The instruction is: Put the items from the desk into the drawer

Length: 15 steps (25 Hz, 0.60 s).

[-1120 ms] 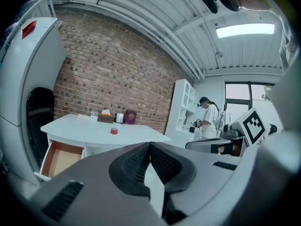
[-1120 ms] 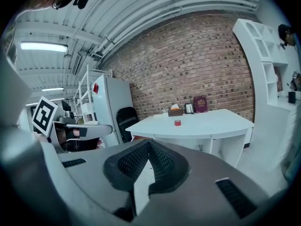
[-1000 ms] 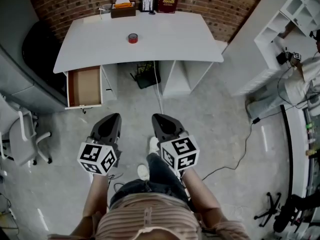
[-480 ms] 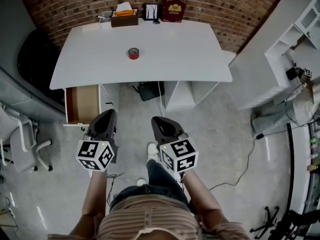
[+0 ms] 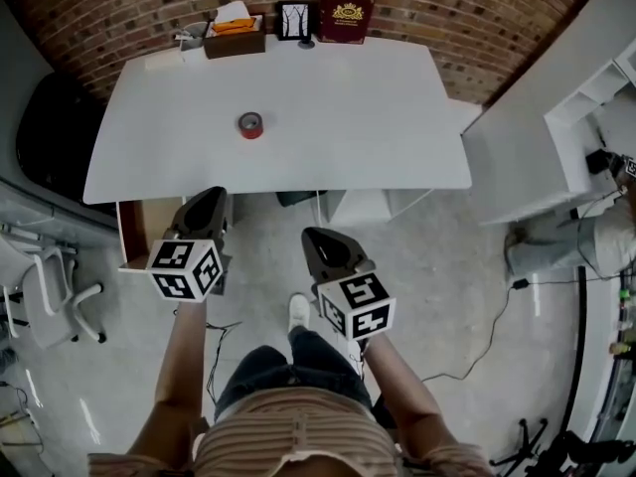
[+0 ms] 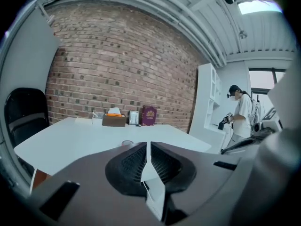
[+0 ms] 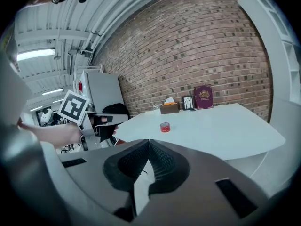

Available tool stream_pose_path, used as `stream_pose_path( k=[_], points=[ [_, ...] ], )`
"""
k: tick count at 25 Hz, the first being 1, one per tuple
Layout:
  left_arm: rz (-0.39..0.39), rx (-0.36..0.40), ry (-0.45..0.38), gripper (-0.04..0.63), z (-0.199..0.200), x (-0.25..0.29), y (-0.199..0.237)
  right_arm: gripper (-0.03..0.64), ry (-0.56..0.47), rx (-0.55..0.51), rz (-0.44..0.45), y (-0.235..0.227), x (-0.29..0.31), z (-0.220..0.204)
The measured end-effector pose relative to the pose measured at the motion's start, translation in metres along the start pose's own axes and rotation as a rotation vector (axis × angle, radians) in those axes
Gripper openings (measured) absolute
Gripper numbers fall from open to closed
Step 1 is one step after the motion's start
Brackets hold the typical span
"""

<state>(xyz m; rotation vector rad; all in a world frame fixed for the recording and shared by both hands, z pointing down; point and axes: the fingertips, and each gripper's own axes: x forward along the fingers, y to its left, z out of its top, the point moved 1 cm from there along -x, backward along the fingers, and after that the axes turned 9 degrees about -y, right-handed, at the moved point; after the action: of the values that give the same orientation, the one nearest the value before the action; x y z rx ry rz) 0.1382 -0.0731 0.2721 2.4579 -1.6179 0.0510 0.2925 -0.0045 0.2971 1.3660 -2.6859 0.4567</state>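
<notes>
A red tape roll (image 5: pixel 250 124) lies on the white desk (image 5: pixel 378 117), left of its middle; it also shows in the right gripper view (image 7: pixel 164 127). At the desk's back edge stand a tissue box (image 5: pixel 235 38), a small picture frame (image 5: pixel 294 20) and a dark red book (image 5: pixel 346 14). The open wooden drawer (image 5: pixel 132 235) sticks out under the desk's left end, mostly hidden by the desk top. My left gripper (image 5: pixel 208 201) is shut and empty, beside the drawer at the desk's front edge. My right gripper (image 5: pixel 317 238) is shut and empty, short of the desk.
A black office chair (image 5: pixel 48 132) stands left of the desk, with a white chair (image 5: pixel 40 286) nearer on the left. White shelving (image 5: pixel 586 107) is at the right, where a person (image 6: pixel 242 112) stands. A cable (image 5: pixel 482 351) runs over the floor.
The desk has come closer and now covers more of the drawer. My left gripper has moved forward and up to the desk's front edge. Both grippers remain shut.
</notes>
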Motion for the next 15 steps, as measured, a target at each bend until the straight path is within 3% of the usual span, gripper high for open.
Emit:
stream_pose_path(
  k=[7, 15],
  points=[
    [0.044, 0.008, 0.073, 0.057, -0.013, 0.081, 0.028, 0.017, 0.021, 0.036, -0.014, -0.036, 0.034, 0.009],
    [0.107, 0.018, 0.212, 0.235, -0.061, 0.145, 0.062, 0.017, 0.064, 0.069, -0.038, -0.057, 0.073, -0.002]
  ],
)
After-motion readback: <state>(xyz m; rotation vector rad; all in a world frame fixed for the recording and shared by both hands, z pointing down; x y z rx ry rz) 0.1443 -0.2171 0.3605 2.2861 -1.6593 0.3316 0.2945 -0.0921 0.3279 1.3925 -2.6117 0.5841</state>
